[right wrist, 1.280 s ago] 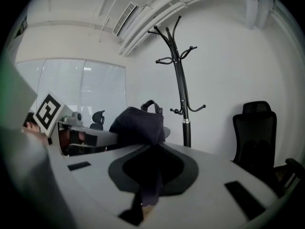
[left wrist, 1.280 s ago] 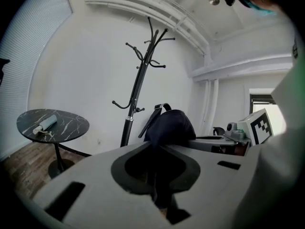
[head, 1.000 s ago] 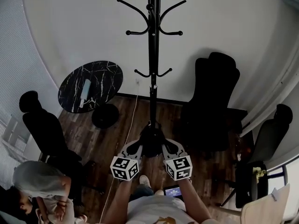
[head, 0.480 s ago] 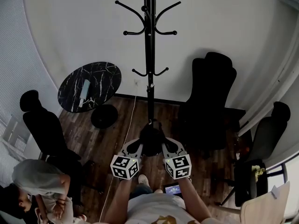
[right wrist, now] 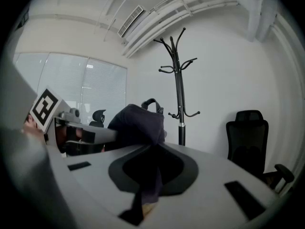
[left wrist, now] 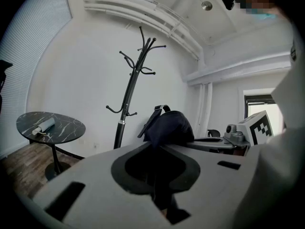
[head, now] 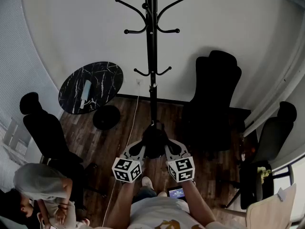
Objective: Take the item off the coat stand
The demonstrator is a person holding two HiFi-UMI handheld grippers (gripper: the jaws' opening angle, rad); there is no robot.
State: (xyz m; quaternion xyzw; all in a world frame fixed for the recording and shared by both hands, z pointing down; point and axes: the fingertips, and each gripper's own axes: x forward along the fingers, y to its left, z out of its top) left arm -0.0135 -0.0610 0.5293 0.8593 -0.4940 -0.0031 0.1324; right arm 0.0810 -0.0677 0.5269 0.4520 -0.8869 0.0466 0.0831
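Observation:
The black coat stand (head: 152, 56) rises against the white wall with all its hooks bare; it also shows as the coat stand (left wrist: 128, 99) and the coat stand (right wrist: 178, 89) in the gripper views. A dark cloth item with a strap, much like a cap (head: 153, 142), hangs between my two grippers in front of the stand's base. My left gripper (head: 141, 152) is shut on its cloth, the cap (left wrist: 169, 126) bulging past the jaws. My right gripper (head: 167, 152) is shut on its other side, with the cap (right wrist: 138, 124) just ahead and cloth pinched between the jaws.
A round black marble table (head: 102, 75) with a pale roll (head: 87, 90) stands left of the stand. Black office chairs sit at the right (head: 214, 99), far right (head: 274, 135) and left (head: 45, 128). A seated person (head: 38, 190) is at lower left. The floor is dark wood (head: 119, 128).
Both grippers and the cap hold still. Only the head view has drifted slightly, so the stand sits a little further left in the picture.

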